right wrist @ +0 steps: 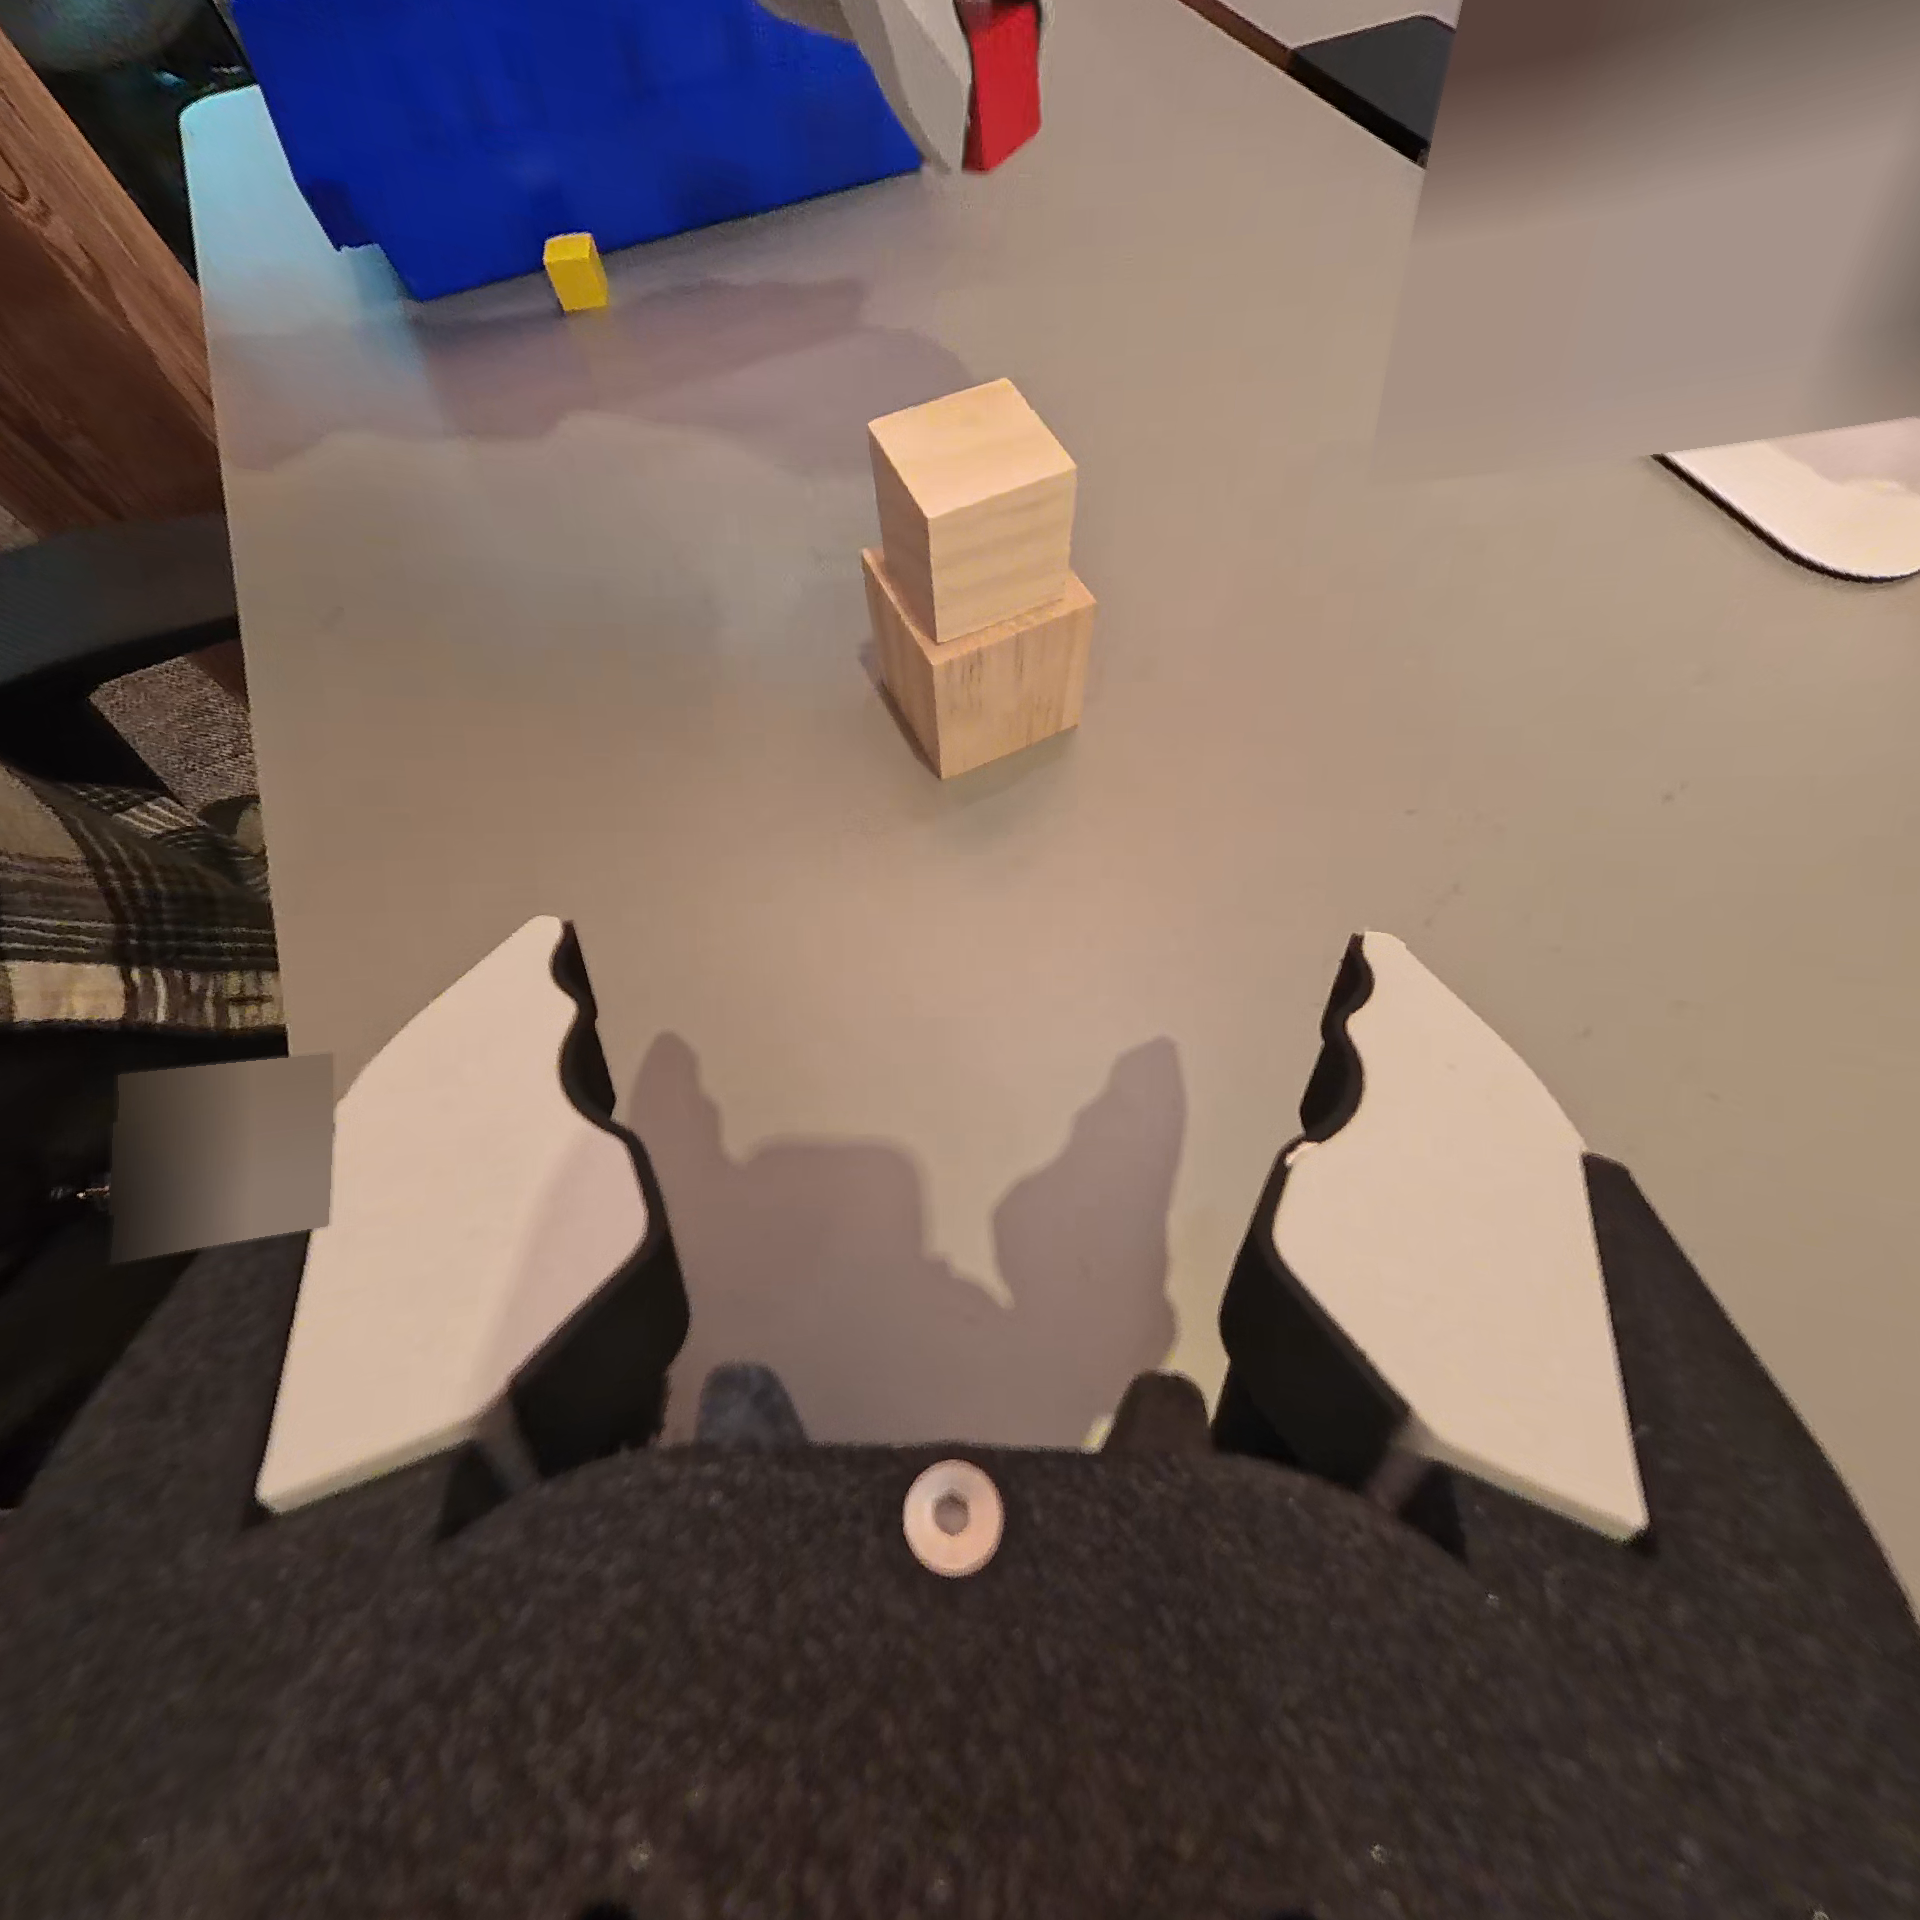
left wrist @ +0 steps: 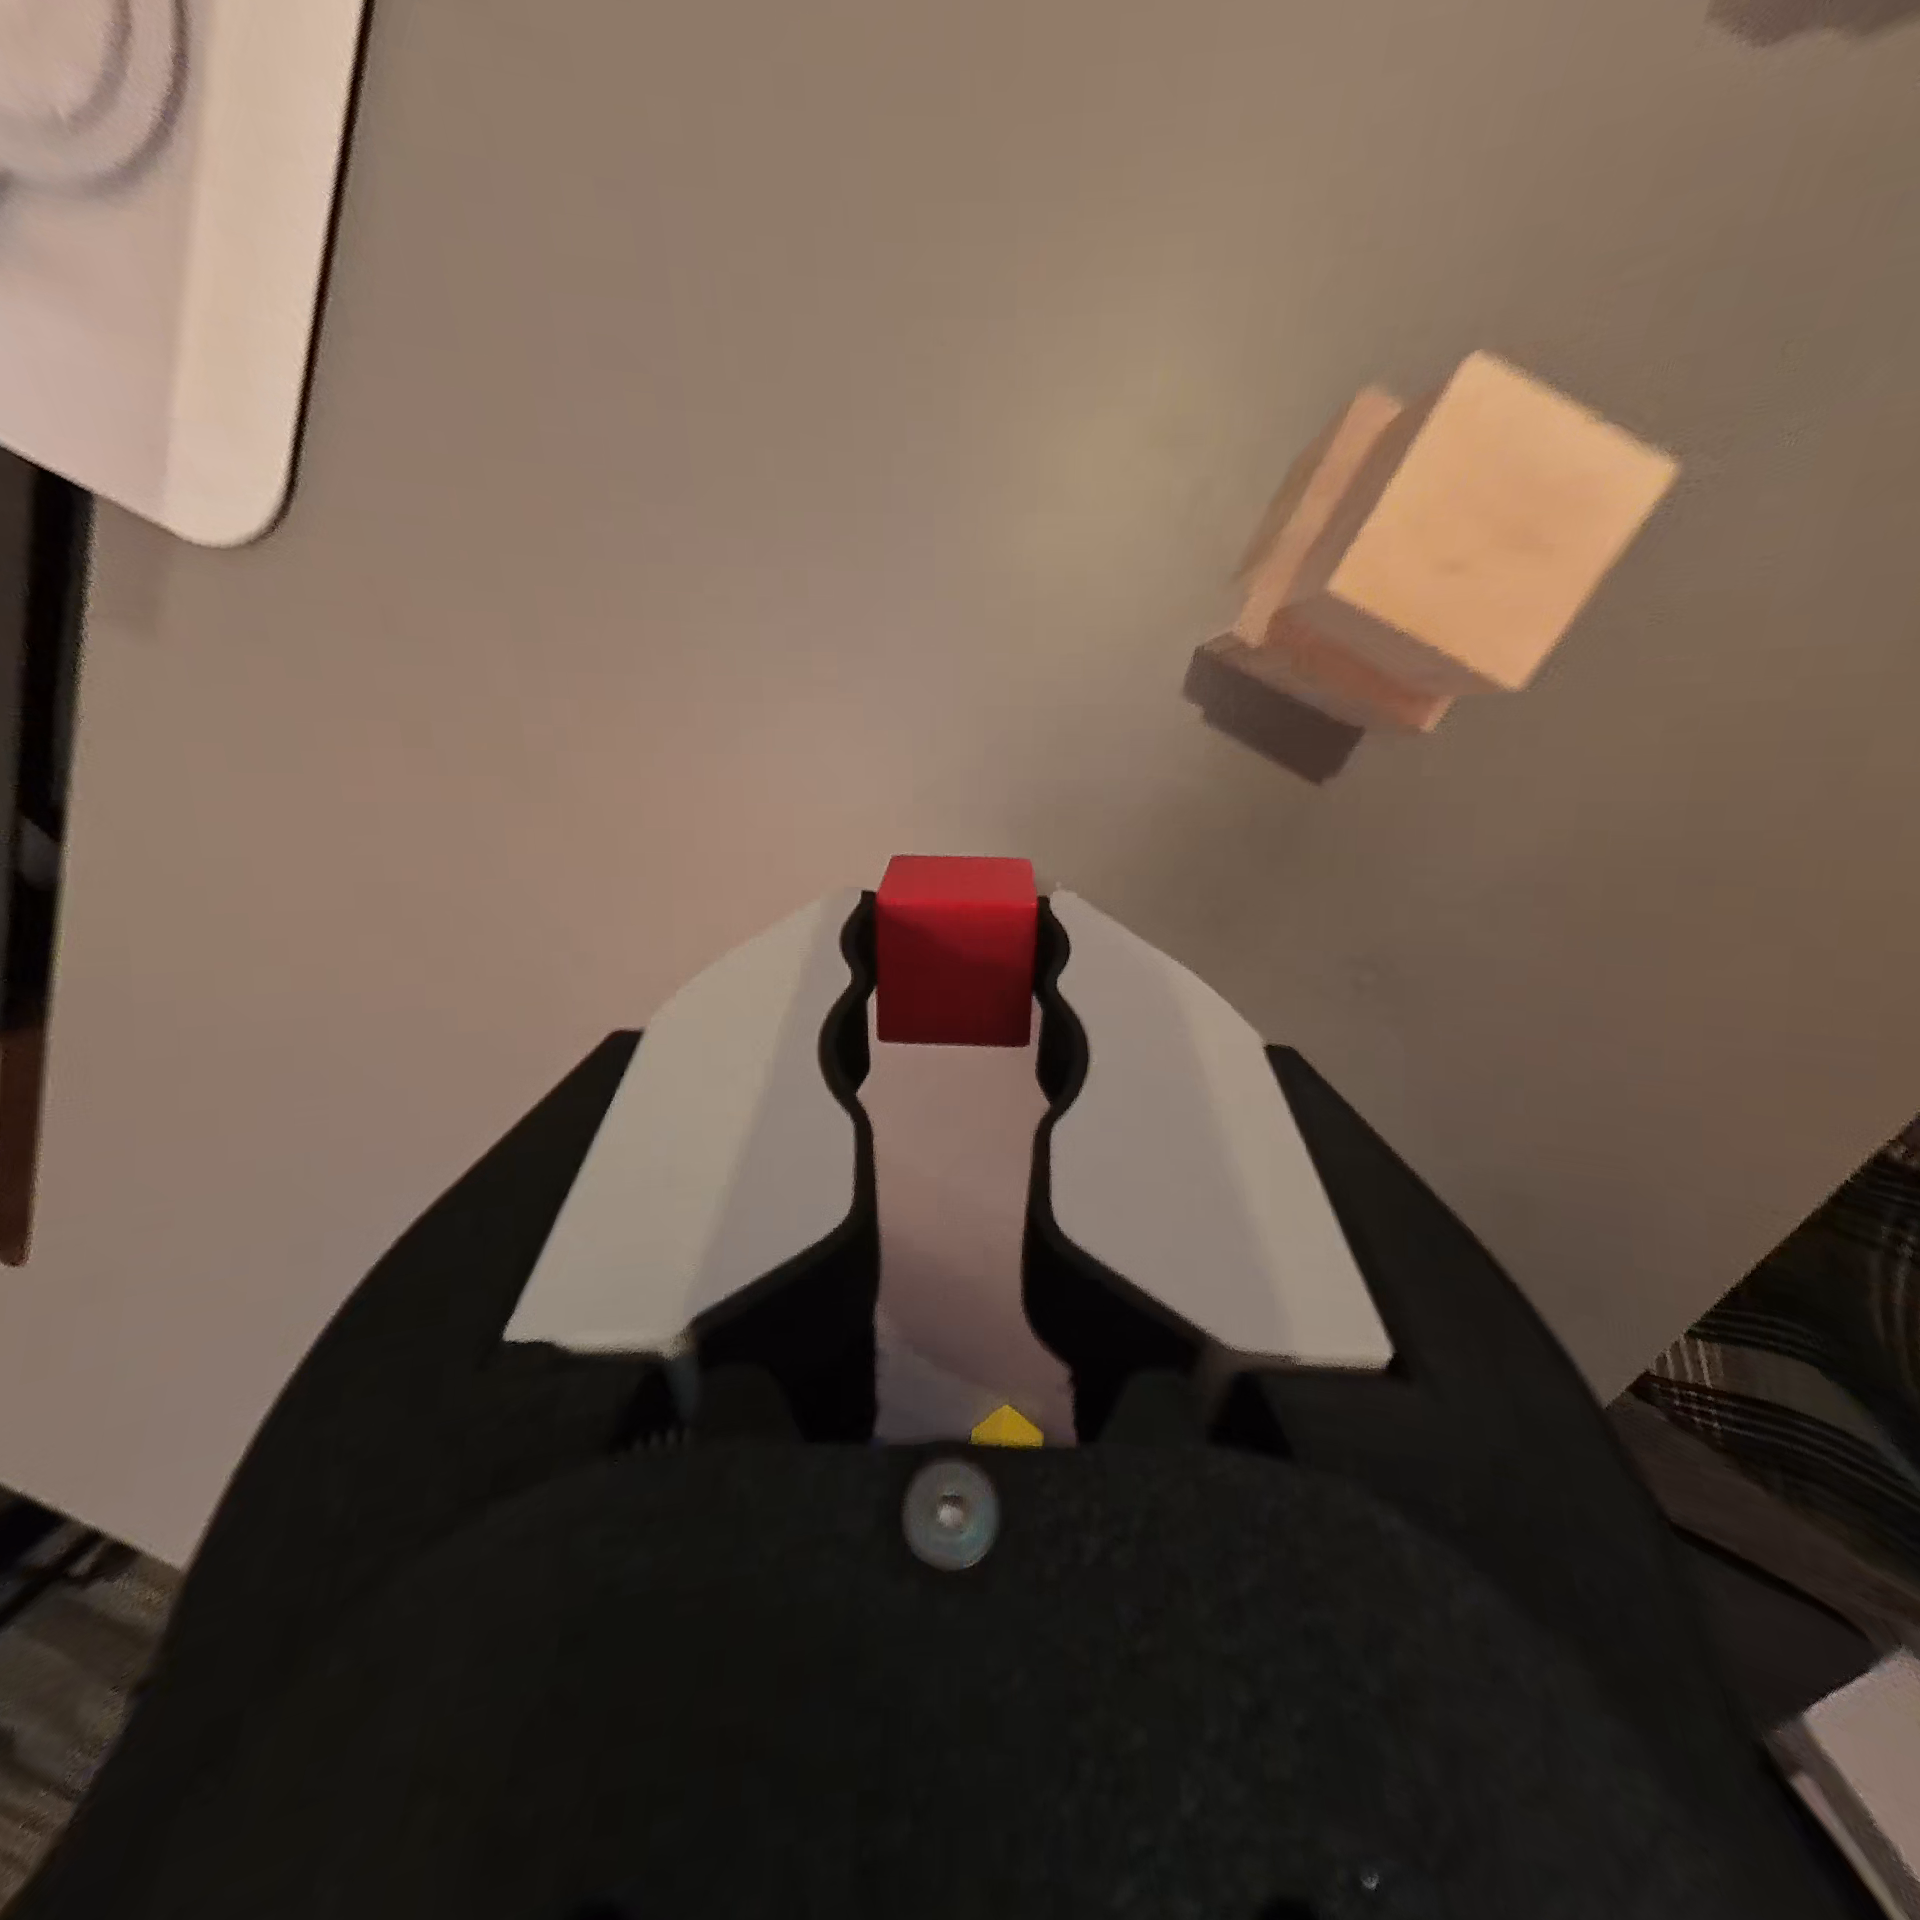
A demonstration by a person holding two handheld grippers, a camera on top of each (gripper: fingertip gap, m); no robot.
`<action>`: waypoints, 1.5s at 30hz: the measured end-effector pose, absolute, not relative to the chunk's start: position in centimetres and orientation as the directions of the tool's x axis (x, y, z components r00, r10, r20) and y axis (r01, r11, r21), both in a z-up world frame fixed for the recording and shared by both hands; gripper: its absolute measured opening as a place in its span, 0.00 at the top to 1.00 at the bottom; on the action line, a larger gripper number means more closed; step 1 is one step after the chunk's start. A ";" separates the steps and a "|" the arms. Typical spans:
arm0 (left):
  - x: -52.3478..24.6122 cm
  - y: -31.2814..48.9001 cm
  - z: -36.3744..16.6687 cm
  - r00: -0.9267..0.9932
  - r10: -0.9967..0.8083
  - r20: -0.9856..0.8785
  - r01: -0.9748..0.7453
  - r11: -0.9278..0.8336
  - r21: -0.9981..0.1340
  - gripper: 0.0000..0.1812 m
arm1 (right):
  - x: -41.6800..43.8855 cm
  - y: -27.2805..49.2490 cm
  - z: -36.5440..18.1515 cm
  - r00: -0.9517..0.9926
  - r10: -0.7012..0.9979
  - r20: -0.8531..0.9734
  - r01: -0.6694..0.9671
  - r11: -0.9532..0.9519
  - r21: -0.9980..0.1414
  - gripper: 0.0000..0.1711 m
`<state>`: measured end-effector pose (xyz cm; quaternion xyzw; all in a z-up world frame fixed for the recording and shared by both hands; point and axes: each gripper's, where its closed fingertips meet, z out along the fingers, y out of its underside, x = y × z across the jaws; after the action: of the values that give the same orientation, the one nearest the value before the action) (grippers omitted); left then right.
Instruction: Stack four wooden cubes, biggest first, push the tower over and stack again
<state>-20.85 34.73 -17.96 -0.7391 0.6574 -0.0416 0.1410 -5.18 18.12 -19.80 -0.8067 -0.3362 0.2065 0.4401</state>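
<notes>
My left gripper (left wrist: pixel 956 935) is shut on a small red cube (left wrist: pixel 954 951) and holds it high above the grey table, looking down. Up and to the right of it stands a two-cube stack: a plain wooden cube (left wrist: pixel 1496 520) on a bigger wooden cube (left wrist: pixel 1340 644). In the right wrist view the same stack stands mid-table, the smaller cube (right wrist: pixel 977 509) on the bigger one (right wrist: pixel 987 675). My right gripper (right wrist: pixel 961 945) is open and empty, low over the table, well short of the stack. The red cube (right wrist: pixel 1003 83) shows at the top, held by the left gripper (right wrist: pixel 966 73). A small yellow cube (right wrist: pixel 575 272) lies at the far left.
A blue bin (right wrist: pixel 540 125) stands at the far end of the table beside the yellow cube. A white rounded pad (right wrist: pixel 1808 499) lies at the right, also seen in the left wrist view (left wrist: pixel 156 260). The table edge (right wrist: pixel 244 727) runs along the left, with a chair and plaid cloth (right wrist: pixel 114 914) beyond. My right fingertips sit around 25 cm from my left ones.
</notes>
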 end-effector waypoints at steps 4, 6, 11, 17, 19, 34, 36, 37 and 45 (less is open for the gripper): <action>-18.8 32.7 -15.5 0.056 -0.988 -0.141 -0.957 -0.013 -0.290 0.85 | -5.2 18.0 -19.7 0.688 0.725 -0.036 0.361 -0.385 -0.849 0.24; -17.7 31.3 -14.8 0.014 -0.991 -0.137 -0.952 0.028 -0.305 0.85 | -5.2 18.0 -19.6 0.687 0.726 -0.033 0.363 -0.383 -0.849 0.24; -15.4 28.0 -14.3 -0.116 -0.983 -0.145 -0.941 0.155 -0.300 0.85 | -5.2 17.9 -19.5 0.684 0.729 -0.031 0.365 -0.380 -0.850 0.25; -13.9 26.5 -15.6 -0.210 -0.969 -0.131 -0.936 0.238 -0.259 0.85 | -5.1 17.7 -19.2 0.683 0.730 -0.026 0.365 -0.372 -0.853 0.25; -13.5 26.1 -15.8 -0.227 -0.967 -0.116 -0.932 0.251 -0.262 0.85 | -5.1 17.7 -19.2 0.684 0.729 -0.027 0.362 -0.372 -0.855 0.25; -13.2 26.5 -17.9 -0.248 -0.965 -0.088 -0.943 0.261 -0.207 0.85 | -5.1 17.8 -19.5 0.681 0.731 -0.035 0.363 -0.379 -0.851 0.26; -13.1 26.5 -18.2 -0.257 -0.963 -0.086 -0.941 0.269 -0.204 0.85 | -5.1 17.8 -19.6 0.680 0.732 -0.034 0.366 -0.380 -0.850 0.26; -13.1 26.5 -18.3 -0.259 -0.962 -0.082 -0.942 0.271 -0.200 0.85 | -5.1 17.8 -19.6 0.680 0.732 -0.034 0.366 -0.380 -0.850 0.26; -13.3 26.7 -19.1 -0.266 -0.962 -0.066 -0.945 0.274 -0.179 0.85 | -5.0 17.8 -19.6 0.682 0.731 -0.039 0.362 -0.383 -0.850 0.26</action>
<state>-13.32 26.74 -19.08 -0.6004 0.7939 -0.0515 0.0807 -5.02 17.82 -19.63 -0.8047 -0.3395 0.2096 0.4396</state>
